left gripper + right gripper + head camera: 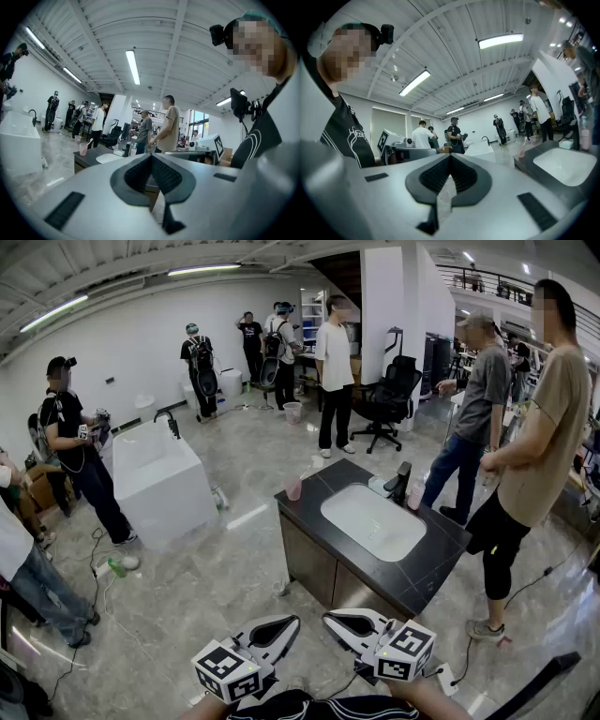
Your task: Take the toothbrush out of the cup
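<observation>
A pink cup [293, 487] with a toothbrush [313, 468] leaning out of it stands on the far left corner of the dark sink counter [309, 512]. Both grippers are low in the head view, well short of the counter. The tips of my left gripper [295, 620] and my right gripper [326, 618] point toward each other. The left gripper view shows its jaws closed tip to tip with nothing between them, and the cup [83, 148] small and far off. The right gripper [450, 156] is likewise shut and empty, with the cup [521, 151] far off at the right.
The counter holds a white basin [373, 519], a dark faucet [401, 482] and a second cup [415, 495]. Two people [534, 456] stand close at its right side. A white bathtub [155, 479], an office chair [389, 399] and several more people fill the room.
</observation>
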Tool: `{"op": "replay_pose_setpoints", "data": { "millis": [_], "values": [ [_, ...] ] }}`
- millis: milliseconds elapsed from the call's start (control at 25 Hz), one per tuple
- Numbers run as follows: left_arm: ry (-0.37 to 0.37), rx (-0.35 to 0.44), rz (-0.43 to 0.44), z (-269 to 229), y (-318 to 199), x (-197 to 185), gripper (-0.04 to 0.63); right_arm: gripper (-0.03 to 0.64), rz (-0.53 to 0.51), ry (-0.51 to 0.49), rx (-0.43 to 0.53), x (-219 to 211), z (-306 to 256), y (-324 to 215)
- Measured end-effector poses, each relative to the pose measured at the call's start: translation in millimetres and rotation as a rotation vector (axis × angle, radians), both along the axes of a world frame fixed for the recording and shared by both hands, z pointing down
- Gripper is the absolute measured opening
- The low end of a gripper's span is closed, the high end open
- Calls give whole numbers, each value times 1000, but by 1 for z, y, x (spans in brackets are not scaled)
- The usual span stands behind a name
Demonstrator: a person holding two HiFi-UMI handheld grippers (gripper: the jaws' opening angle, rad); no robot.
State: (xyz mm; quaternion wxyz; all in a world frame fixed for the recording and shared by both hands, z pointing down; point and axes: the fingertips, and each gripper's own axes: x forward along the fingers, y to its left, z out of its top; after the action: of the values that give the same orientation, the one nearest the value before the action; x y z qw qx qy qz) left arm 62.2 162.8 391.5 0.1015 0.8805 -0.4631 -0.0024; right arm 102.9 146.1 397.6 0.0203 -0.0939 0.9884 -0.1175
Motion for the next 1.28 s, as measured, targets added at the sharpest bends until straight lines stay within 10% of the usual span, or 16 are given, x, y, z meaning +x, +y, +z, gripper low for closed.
{"op": "replay_pose_setpoints", "data": {
  "millis": [1280],
  "values": [
    [38, -18, -42, 25, -78, -46, 6, 5, 14, 10, -6, -42, 27, -87]
  ]
}}
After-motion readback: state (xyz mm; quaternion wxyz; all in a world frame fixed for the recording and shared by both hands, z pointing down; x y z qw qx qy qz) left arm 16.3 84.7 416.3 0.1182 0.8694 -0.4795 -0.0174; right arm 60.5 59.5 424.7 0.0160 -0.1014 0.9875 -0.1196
